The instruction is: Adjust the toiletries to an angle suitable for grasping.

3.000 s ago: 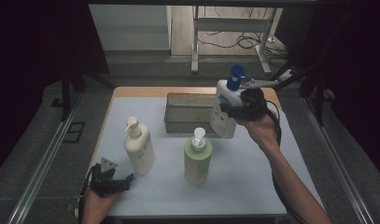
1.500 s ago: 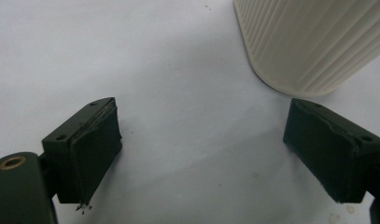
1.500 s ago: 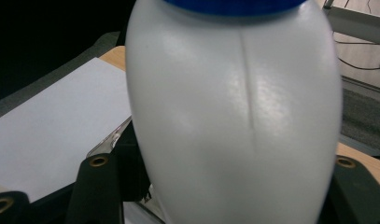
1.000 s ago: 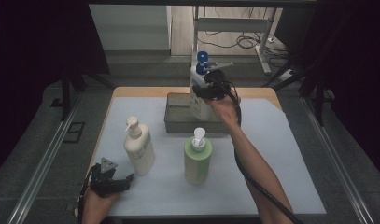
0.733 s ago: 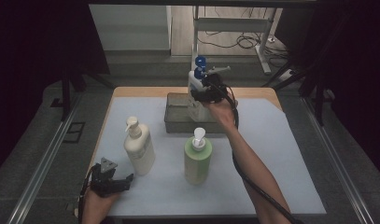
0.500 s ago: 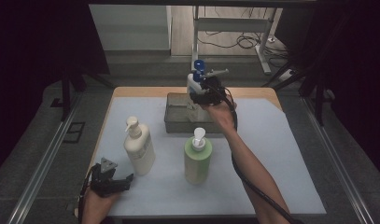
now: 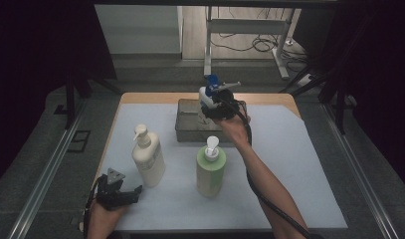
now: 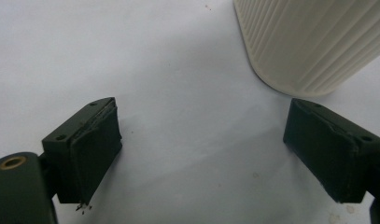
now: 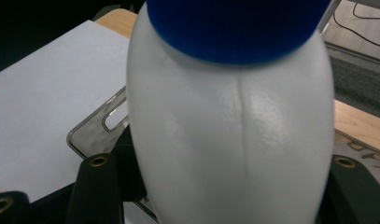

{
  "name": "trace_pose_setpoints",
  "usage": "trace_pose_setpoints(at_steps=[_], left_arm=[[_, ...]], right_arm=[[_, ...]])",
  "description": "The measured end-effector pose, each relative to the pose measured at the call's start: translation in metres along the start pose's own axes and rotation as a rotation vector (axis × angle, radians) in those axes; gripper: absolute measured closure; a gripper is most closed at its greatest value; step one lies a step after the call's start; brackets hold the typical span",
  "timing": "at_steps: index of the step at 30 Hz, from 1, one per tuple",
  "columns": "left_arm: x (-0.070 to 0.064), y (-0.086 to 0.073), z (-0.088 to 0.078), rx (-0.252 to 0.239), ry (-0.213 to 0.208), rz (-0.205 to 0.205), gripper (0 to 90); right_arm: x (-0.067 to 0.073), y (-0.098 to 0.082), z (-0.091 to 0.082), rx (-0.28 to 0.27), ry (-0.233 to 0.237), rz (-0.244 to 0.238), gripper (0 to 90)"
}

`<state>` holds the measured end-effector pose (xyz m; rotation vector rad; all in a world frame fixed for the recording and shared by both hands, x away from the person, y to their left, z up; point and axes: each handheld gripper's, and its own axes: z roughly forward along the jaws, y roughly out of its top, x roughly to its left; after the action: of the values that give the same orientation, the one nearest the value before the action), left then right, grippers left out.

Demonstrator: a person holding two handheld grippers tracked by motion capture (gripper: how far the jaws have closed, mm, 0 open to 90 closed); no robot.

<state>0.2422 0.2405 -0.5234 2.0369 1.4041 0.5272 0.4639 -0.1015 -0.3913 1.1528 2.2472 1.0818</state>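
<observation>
Carried leftward from the bench's right side, the white blue-capped bottle (image 7: 208,97), upright and clamped in the right hand-held gripper (image 7: 221,105), now hangs directly over the clear tray (image 7: 186,130); the left hand-held gripper (image 7: 121,194) rests open, empty.

Dim room. Black curtains (image 7: 36,69) fill upper left and right of frame. Grey floor (image 7: 36,199) around the table (image 7: 289,164), metal rails (image 7: 46,179) at lower left and right. Top centre: lit floor, white desk frame (image 7: 250,25), cables (image 7: 250,45).
</observation>
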Motion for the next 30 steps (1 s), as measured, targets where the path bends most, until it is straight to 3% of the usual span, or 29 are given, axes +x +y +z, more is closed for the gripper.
trace_pose_setpoints(at_steps=[14, 20, 25, 30], left_arm=[[0.0000, 0.0000, -0.0001, 0.000, 0.000, 0.000, 10.8], [0.0000, 0.0000, -0.0001, 0.000, 0.000, 0.000, 10.8], [-0.0001, 0.0000, 0.0000, 0.000, 0.000, 0.000, 10.8], [0.0000, 0.0000, -0.0001, 0.000, 0.000, 0.001, 10.8]], right_arm=[[0.0011, -0.0003, 0.0047, -0.002, -0.007, -0.005, 39.8], [-0.0007, -0.0023, 0.0074, -0.023, -0.001, 0.005, 39.2], [-0.0011, -0.0023, 0.0073, -0.027, 0.004, -0.014, 38.6], [-0.0038, -0.0036, 0.0019, -0.068, 0.028, -0.008, 36.3]])
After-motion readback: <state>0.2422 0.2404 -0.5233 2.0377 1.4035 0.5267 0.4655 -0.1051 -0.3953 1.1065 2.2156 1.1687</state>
